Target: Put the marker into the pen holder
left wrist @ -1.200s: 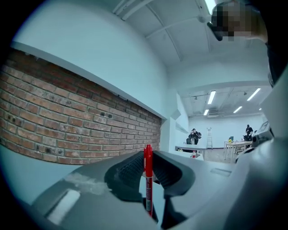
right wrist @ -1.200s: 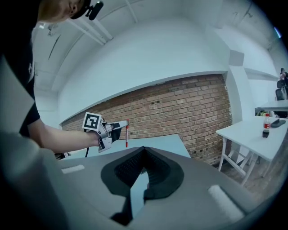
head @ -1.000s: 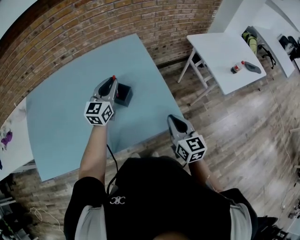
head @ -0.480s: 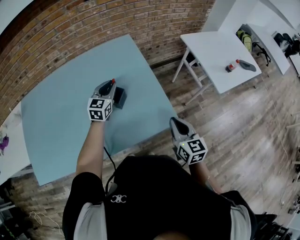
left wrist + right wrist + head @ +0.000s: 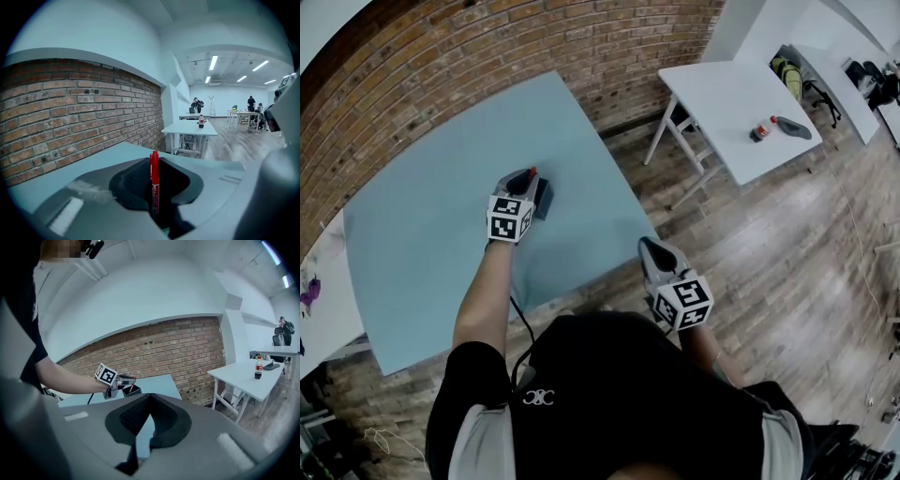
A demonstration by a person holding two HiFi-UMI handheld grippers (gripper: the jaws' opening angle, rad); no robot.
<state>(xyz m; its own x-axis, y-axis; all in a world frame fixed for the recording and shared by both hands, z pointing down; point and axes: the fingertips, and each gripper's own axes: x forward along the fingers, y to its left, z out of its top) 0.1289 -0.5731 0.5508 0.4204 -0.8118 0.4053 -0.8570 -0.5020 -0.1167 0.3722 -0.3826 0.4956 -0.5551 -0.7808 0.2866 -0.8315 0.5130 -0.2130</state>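
Evidently this is the delivery step: the left gripper (image 5: 523, 180) clamps the red marker (image 5: 154, 180) upright, just beside the black pen holder (image 5: 544, 198). Next it likely needs centring over the holder's mouth, then lowering and release. The right gripper (image 5: 649, 247) hangs closed, empty, well apart from the holder.

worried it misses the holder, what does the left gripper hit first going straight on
Likely the blue table, then the brick wall; the pen holder sits beside the left gripper, not ahead. Depth is unclear.
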